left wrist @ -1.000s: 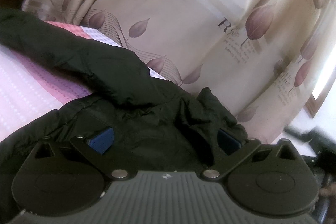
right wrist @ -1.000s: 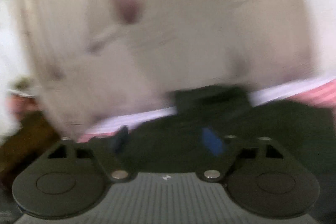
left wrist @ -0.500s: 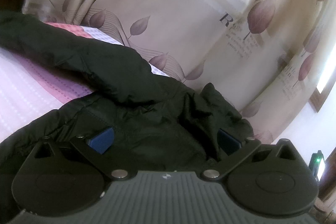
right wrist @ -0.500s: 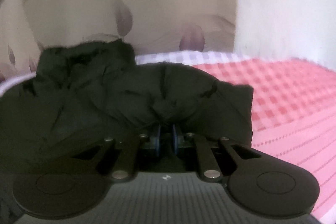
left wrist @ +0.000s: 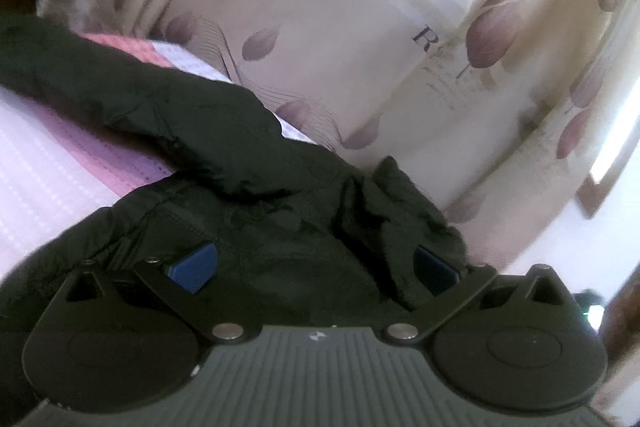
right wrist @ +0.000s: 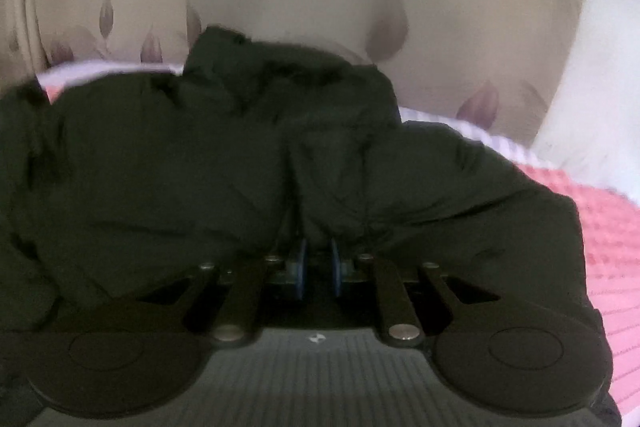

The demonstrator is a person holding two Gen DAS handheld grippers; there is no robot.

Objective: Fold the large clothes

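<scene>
Left gripper [left wrist: 314,265]: black linkage arms, blue pads, silver pivots; grey ribbed housing

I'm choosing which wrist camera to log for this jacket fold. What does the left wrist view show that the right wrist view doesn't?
Left wrist view only: the left gripper with jaws wide apart over the cloth, a long sleeve lying across the bedspread, and printed lettering on the curtain.

Right wrist view only: the right gripper, jaws nearly together, pinching a fold of the fabric, and a bare white wall.

Both: the dark jacket, the pink checked bedspread and the leaf-patterned curtain.
</scene>
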